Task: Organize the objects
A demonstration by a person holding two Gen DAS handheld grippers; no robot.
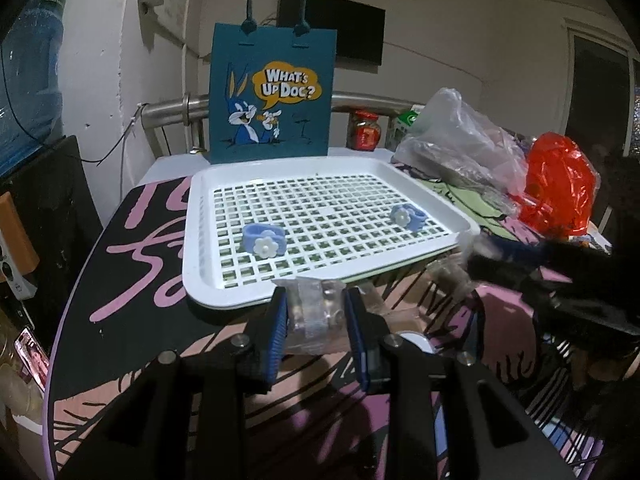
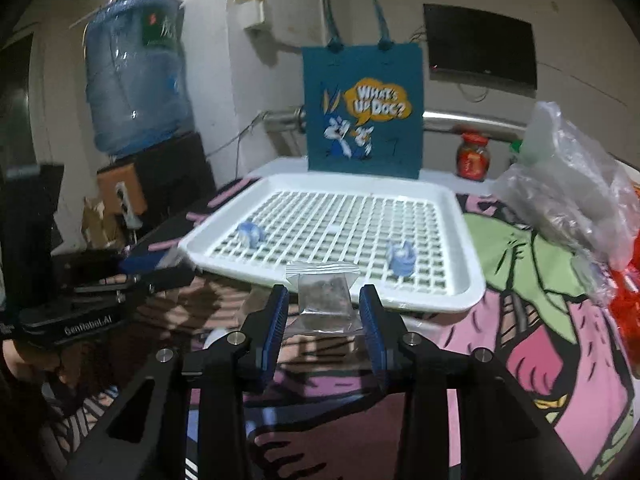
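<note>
Gripping crinkly clear packets (image 1: 316,312); white gridded tray (image 1: 200,240) ahead.

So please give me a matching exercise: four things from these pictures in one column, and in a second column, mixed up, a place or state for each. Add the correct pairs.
Things:
1. Blue flower rings
2. Teal cartoon bag
3. Clear small packet
4. Red plastic bag

Places or states:
A. Standing upright behind the white tray
B. Held between the pads of the left gripper
C. Lying on the tray's grid
D. Crumpled beside the tray, at the right of the left wrist view

Pairs: 1-C, 2-A, 3-B, 4-D
</note>
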